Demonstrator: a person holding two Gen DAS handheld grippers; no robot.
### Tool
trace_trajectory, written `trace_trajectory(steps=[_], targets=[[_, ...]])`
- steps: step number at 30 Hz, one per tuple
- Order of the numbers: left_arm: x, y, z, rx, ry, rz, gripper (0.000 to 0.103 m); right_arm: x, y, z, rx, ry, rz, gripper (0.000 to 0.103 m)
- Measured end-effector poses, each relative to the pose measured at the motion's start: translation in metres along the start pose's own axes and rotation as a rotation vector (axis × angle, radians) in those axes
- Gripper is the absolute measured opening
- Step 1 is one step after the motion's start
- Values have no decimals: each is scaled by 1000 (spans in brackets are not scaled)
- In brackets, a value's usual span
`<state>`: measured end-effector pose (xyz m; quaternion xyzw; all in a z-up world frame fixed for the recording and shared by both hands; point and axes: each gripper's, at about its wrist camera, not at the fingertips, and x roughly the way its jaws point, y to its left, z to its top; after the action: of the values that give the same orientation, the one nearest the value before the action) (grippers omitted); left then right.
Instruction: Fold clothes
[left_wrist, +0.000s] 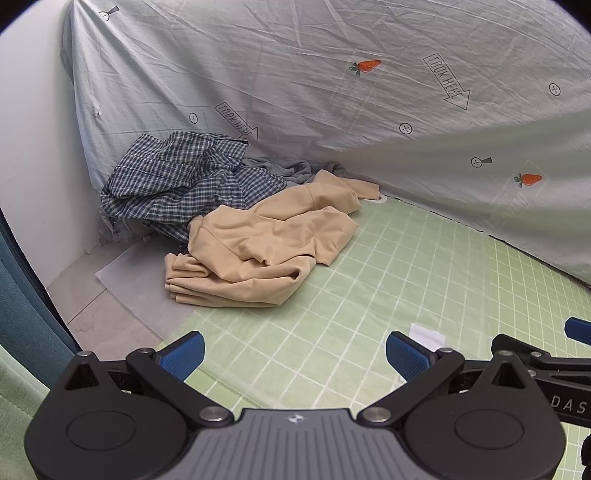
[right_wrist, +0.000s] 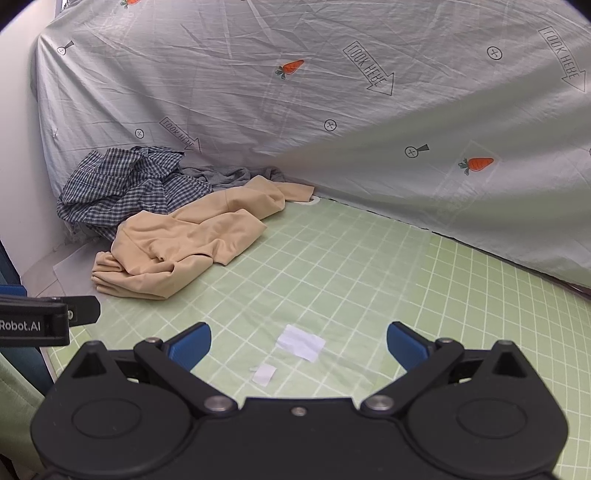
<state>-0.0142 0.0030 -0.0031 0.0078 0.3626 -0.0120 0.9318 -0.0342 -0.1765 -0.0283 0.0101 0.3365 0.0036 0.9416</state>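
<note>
While both claws are hanging low over the green checked mat (right_wrist: 369, 258), neither one is holding anything. The left claw (left_wrist: 295, 354) is gaping wide, its blue pads (left_wrist: 184, 354) far apart with only bare mat between them. The right claw (right_wrist: 299, 345) is spread just as wide, and two white scraps of paper (right_wrist: 301, 341) are lying on the mat between and just ahead of its fingers.

Ahead of both claws and off to their left, the clothes are sitting in a crumpled heap, well apart from the fingertips. A tan top (left_wrist: 258, 243) is lying nearest, bunched in loose folds on the mat's far left corner. Behind it and touching it, a blue-and-white checked shirt (left_wrist: 177, 177) is slumping against the white wall (left_wrist: 33, 166). A grey garment (left_wrist: 284, 168) is peeking out beyond the tan one, pressed against the backdrop.

A pale sheet (right_wrist: 332, 110) printed with carrots and arrows is hanging as a backdrop beyond the mat, slanting across the view. In the left camera, part of the right claw is showing at the right edge; in the right camera, the left claw's side is showing at the left edge.
</note>
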Motion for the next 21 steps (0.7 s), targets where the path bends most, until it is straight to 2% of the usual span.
trace_trajectory(steps=[12,21], targets=[[10,-1,8,-5,28,-14,103,6,-5,-3,17,20,-5,103],[39,-7,21,-29,80,-32,103,25,-16,3,17,26,-44,103]])
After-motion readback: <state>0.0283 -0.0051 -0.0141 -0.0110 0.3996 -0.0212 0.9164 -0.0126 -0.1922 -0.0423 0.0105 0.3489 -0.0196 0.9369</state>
